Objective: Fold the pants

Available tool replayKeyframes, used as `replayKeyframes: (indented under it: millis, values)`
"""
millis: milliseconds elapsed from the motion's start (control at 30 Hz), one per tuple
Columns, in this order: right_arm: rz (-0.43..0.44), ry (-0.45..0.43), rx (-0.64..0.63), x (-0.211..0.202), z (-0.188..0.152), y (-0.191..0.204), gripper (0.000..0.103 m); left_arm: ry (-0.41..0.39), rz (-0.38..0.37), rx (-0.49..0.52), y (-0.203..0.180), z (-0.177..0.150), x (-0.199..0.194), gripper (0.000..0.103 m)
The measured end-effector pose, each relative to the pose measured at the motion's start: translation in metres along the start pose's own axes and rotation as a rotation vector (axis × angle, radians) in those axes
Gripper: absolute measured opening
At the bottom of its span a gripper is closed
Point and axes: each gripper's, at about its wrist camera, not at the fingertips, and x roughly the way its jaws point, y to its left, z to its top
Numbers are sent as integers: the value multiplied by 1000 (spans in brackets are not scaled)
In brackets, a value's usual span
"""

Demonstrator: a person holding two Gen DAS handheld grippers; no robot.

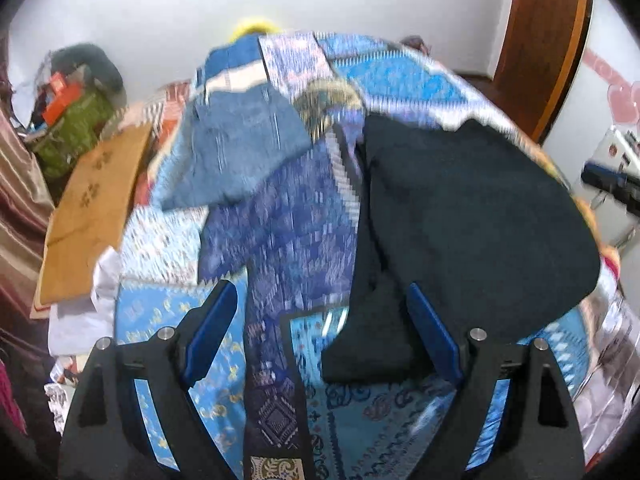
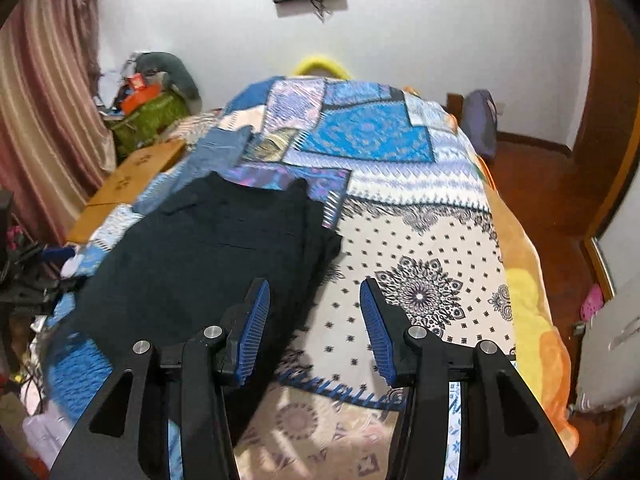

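Dark navy pants [image 1: 472, 216] lie spread on the patterned blue bedspread [image 1: 280, 240]; they also show in the right wrist view [image 2: 200, 248], left of centre. My left gripper [image 1: 320, 296] is open above the bed, with the pants' near end between and just beyond its blue fingers [image 1: 212, 328]. My right gripper [image 2: 314, 292] is open and empty, hovering over the pants' right edge and the white patterned cloth [image 2: 420, 272].
Folded blue jeans [image 1: 240, 140] lie farther up the bed. A brown flat box [image 1: 92, 216] sits at the bed's left edge. A green basket [image 2: 148, 120] with clutter stands by the curtain [image 2: 44, 100]. A wooden door [image 1: 548, 40] is at right.
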Motion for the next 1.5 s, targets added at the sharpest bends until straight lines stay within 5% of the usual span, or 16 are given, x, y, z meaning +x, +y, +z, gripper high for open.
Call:
replayKeyframes:
  millis: [267,433,500,533,800,933,1133,1300,1500]
  values:
    - [85,-38,-43,8,21,20,44,-72,-100,63,-20,66,-5,84]
    - [163,-5,-90,39,38,34,43,-41,-179,159,-47,101,33,42]
    - [190,21,-114,56,44,38,28,18,-232,183,-57,110,58,16]
    - [197,42,-125,64,46,40,25,39,-252,193,-60,112,67,14]
    - [180,193,-194,129,42,32,20,90,-208,306,-64,109,121,8]
    - [108,178,-201,108,39,19,20,60,-118,273,-46,110,102,9]
    - [144,101,-198,54,31,35,24,33,-224,221,-33,83,49,9]
    - [229,122,-207,47,6,68,24,80,-200,254,-49,37,45,21]
    - [167,138,-196,45,-28,67,24,52,-127,205,-21,-3,30,39]
